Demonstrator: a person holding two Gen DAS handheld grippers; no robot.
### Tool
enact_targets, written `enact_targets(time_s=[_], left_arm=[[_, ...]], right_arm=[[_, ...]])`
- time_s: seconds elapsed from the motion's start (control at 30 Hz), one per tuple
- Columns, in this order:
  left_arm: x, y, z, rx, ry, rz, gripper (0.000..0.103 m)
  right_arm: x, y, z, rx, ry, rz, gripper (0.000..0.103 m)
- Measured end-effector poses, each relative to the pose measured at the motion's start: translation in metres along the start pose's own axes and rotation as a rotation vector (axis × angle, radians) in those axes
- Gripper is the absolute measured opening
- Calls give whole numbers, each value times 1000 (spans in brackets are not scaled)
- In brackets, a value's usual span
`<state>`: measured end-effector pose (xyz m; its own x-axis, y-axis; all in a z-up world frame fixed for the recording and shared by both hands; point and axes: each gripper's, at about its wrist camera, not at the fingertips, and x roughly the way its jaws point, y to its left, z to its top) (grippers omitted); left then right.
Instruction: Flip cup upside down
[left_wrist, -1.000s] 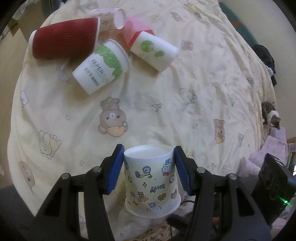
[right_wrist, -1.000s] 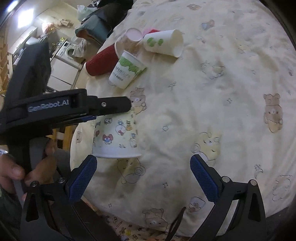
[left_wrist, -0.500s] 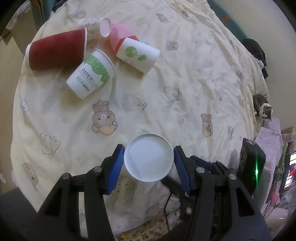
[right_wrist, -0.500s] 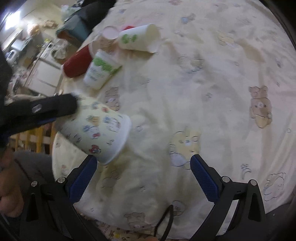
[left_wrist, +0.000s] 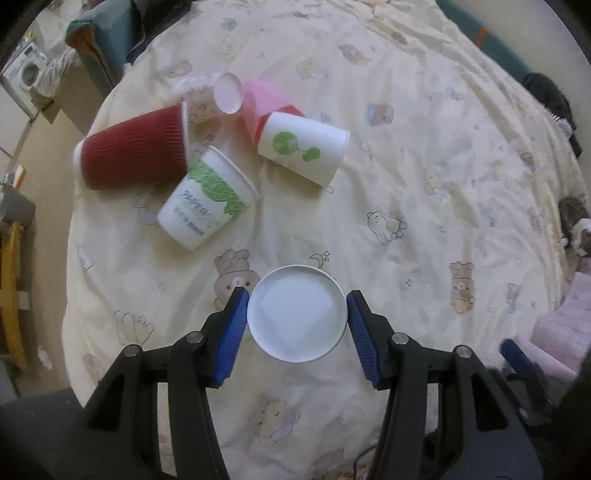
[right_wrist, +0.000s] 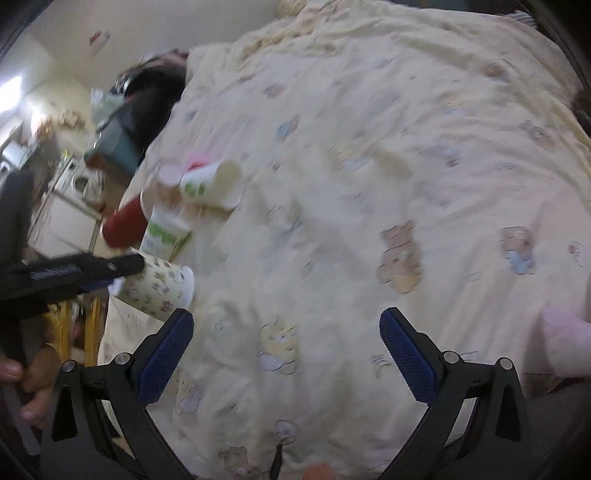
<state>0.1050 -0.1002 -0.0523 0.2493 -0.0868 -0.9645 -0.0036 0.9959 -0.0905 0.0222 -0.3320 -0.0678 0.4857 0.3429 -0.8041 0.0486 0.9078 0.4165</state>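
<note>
I have the bedspread (left_wrist: 424, 184) filling both views, soft and rumpled, so I judge the set-down needs care: I would finish the turn until the rim faces straight down, lower it onto a flat patch away from the folds, and open only once the rim sits evenly.

Toward the far left lies a heap of spare cups (left_wrist: 207, 147), all on their sides and well apart from my work.

My left gripper (left_wrist: 297, 325) is closed on the cup (left_wrist: 297, 314), one blue pad against each side of its wall, holding it off the bedspread near the close edge. In the left wrist view I look square at its round white bottom, so its long axis runs along the fingers, away from the camera. The right wrist view shows the same cup (right_wrist: 159, 291) tipped over, its wide mouth aimed toward the bedspread and slightly down, the flip partway by my reckoning.

My right gripper (right_wrist: 286, 339) is spread wide with nothing in it, hovering above the bedspread beside the cup.
</note>
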Motion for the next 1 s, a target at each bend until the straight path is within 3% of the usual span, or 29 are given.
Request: enact_targets(time_s=[0.2, 0.37, 0.67, 0.8, 1.0], left_arm=[[31, -22, -1, 38, 21, 112, 50], [45, -28, -8, 40, 63, 138, 50], [49, -26, -7, 25, 91, 138, 54], [50, -21, -11, 19, 92, 137, 71], [36, -11, -15, -2, 47, 130, 73]], right_arm=[[-6, -16, 3, 64, -1, 65, 103], [-7, -20, 6, 109, 6, 117, 103], [-7, -16, 8, 120, 22, 175, 103], [-7, -15, 7, 116, 20, 171, 103], [-3, -13, 7, 106, 25, 151, 103]])
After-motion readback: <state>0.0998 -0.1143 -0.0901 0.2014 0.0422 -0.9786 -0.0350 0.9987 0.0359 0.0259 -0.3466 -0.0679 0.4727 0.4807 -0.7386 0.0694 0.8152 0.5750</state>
